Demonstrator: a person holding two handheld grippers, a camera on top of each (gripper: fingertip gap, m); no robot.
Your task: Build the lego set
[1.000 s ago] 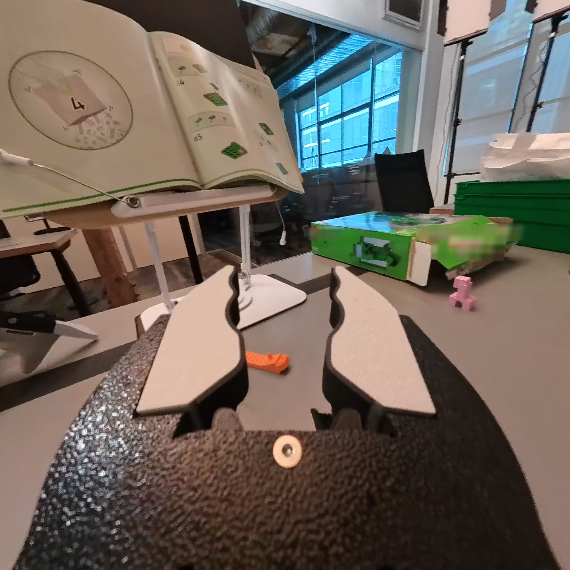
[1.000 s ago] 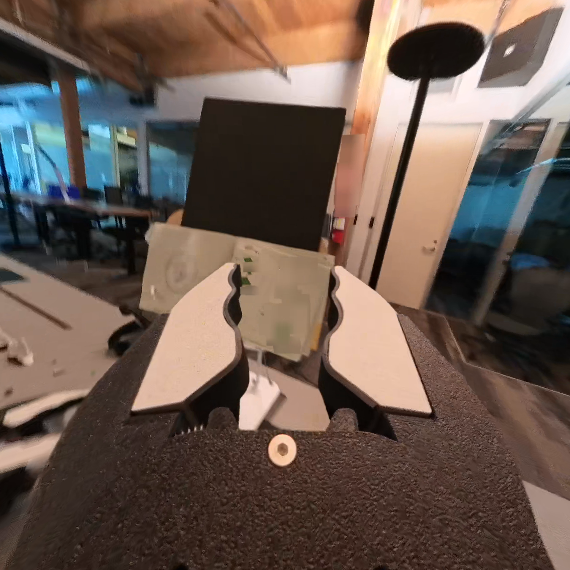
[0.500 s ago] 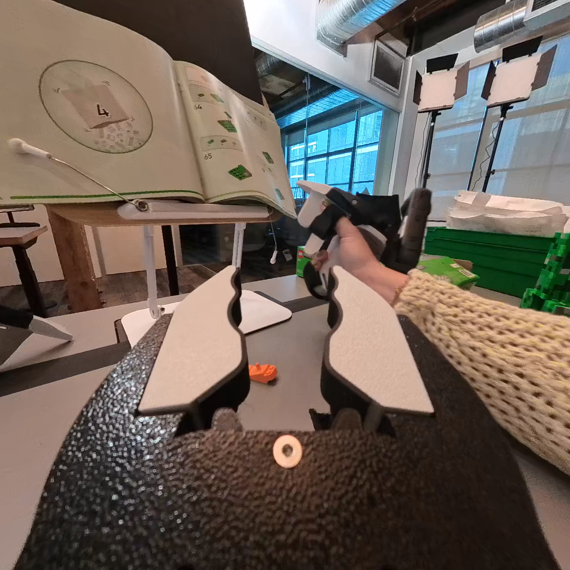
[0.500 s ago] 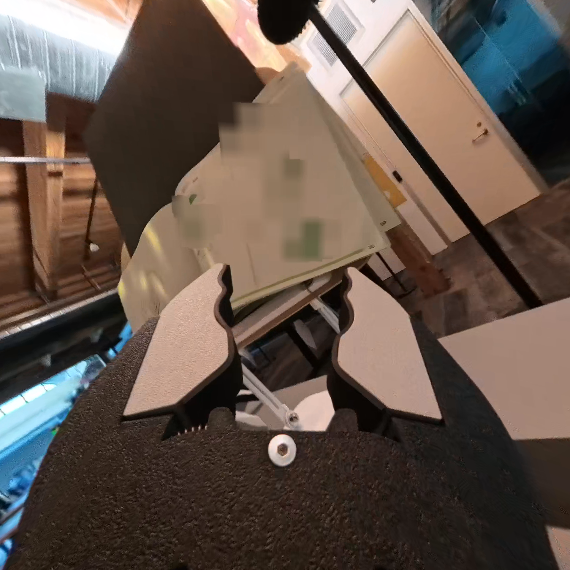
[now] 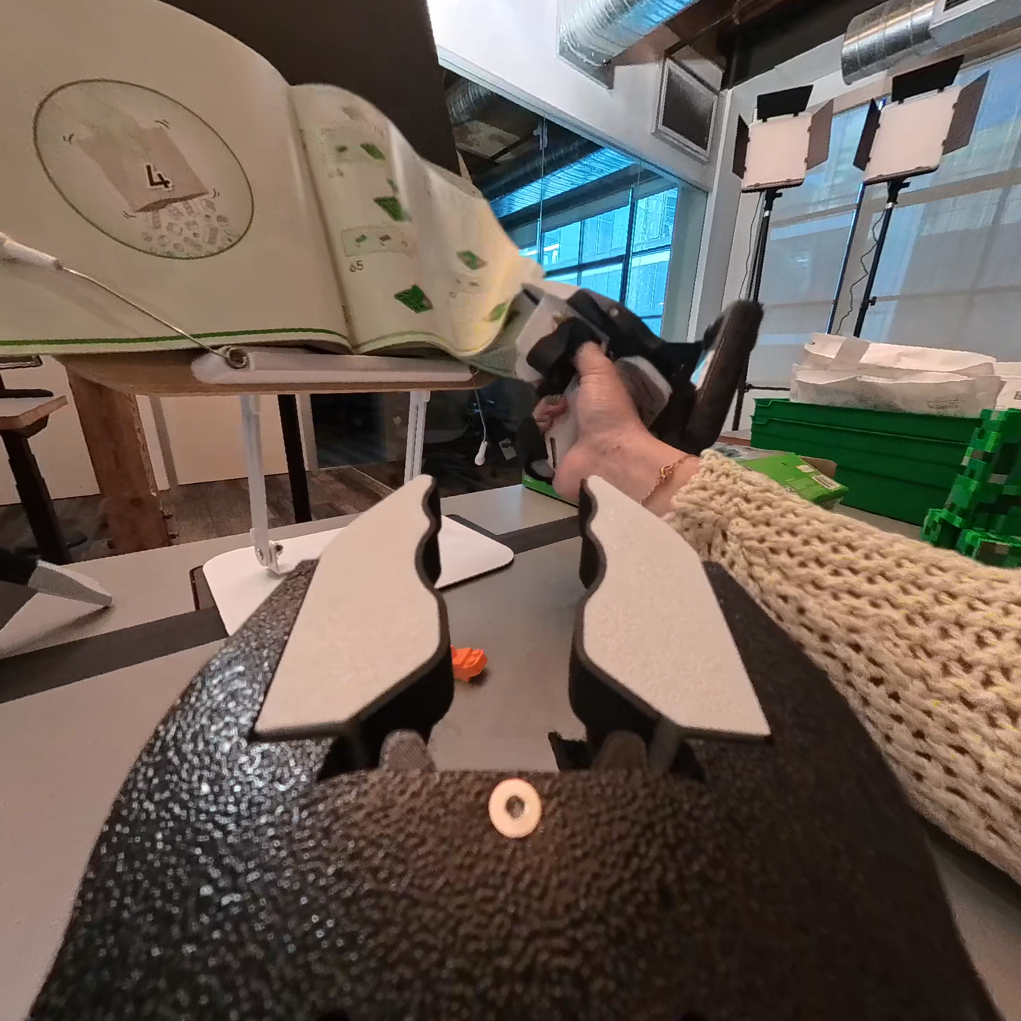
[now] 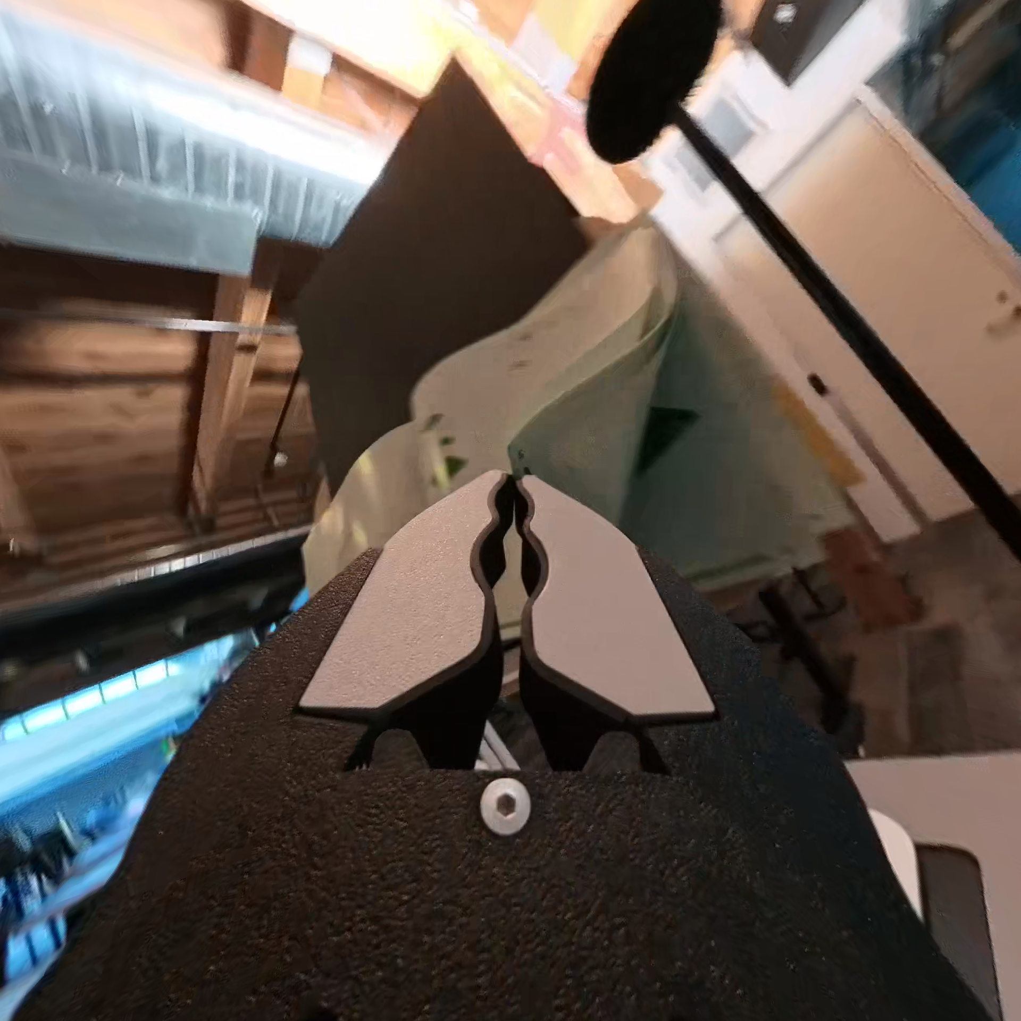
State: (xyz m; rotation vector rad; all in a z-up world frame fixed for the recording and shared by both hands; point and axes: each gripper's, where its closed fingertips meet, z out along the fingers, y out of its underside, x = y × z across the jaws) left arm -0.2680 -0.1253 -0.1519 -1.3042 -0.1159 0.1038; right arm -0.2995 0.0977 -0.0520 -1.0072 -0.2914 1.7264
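A person's right gripper (image 6: 514,486) pinches the lower corner of a page of the instruction booklet (image 5: 166,193), its two fingers drawn together on the paper's edge so that only a thin wavy gap shows between them. The page (image 6: 690,442) curls up and away from the rest of the open booklet, which rests on a white book stand (image 5: 342,364) at the far left of the grey table (image 5: 83,773). Seen from the left wrist view, the same gripper reaches the booklet's right edge, carried by a hand (image 5: 602,420) in a cream knitted sleeve (image 5: 856,635) that crosses the right side of the frame.

The left gripper (image 5: 505,497) hangs low over the table with its fingers spread wide and nothing between them. An orange Lego piece (image 5: 469,663) lies on the table just beyond it, partly hidden by the left finger.

At the far right, a green Lego model (image 5: 989,497) stands on the table, with stacked green bins (image 5: 862,447) behind it and white paper bags (image 5: 895,375) piled on top. A green box (image 5: 795,480) lies partly hidden behind the wrist. Two studio light panels (image 5: 845,143) stand before the windows.

The right wrist view is blurred; a black board (image 6: 442,265) rises behind the booklet.
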